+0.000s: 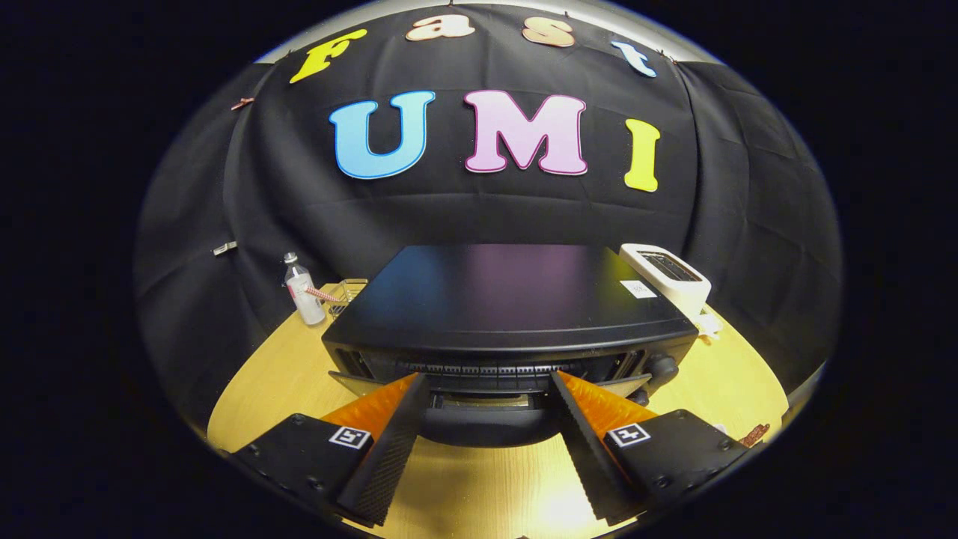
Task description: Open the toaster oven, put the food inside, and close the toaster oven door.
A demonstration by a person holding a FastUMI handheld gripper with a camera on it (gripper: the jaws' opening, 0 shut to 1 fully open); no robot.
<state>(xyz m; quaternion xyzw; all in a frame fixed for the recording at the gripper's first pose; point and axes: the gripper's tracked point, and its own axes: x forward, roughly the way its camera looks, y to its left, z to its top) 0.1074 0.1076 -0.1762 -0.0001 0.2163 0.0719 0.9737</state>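
The toaster oven (516, 314) sits just ahead of the wide-spread, empty fingers (490, 389), door apparently closed (hard to judge); every step seemingly remains.

Light falls from above and slightly in front, bright enough that the wooden table (479, 486) shows a washed-out glare patch just ahead of the gripper (490, 382), whose fingers stand spread apart. The flat top of the toaster oven (509, 296) carries a soft bluish and pinkish sheen reflected from the wall behind. Under the oven's front edge lies deep shadow, so the door area is hard to read. Focus is sharp in the middle. The fisheye lens bends straight lines strongly, curving the table's rim, and the far left and right sides fall dim.
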